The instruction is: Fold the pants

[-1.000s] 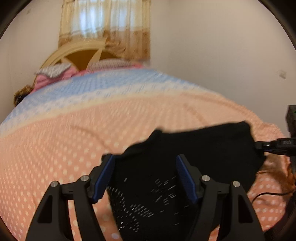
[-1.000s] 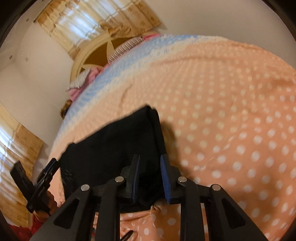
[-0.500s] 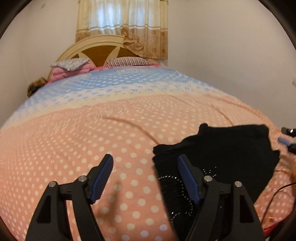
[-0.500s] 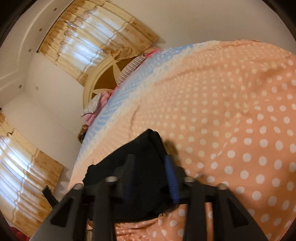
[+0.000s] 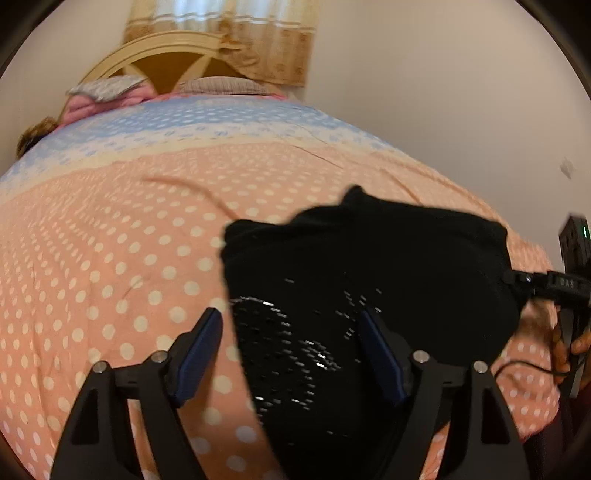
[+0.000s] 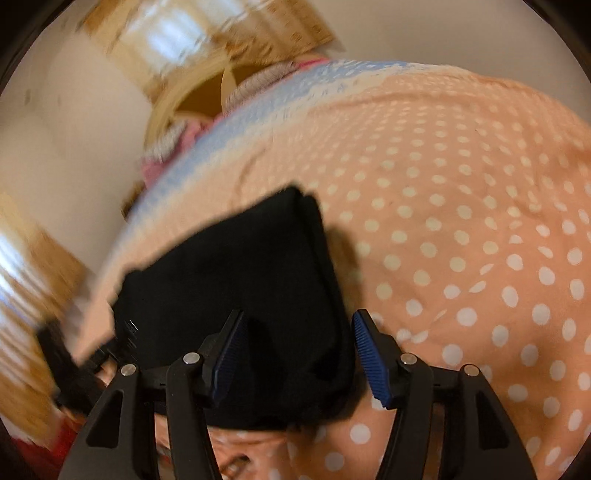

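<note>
The black pants (image 5: 369, 273) are seen lying in a folded bundle on the bed (image 5: 110, 258), near its front edge, over an orange bedspread with white dots. In the left wrist view, the left gripper (image 5: 291, 354) is held with its jaws spread wide and nothing clamped between them; one blue pad is over the bedspread, the other over the pants, where small shiny studs are visible. In the right wrist view, the right gripper (image 6: 299, 354) is likewise parted, with the near edge of the pants (image 6: 236, 266) lying between its blue pads; whether the pads touch the cloth cannot be told. A headboard (image 5: 166, 62), pillows (image 5: 107, 86) and a curtain (image 5: 221, 22) are visible at the far end.
</note>
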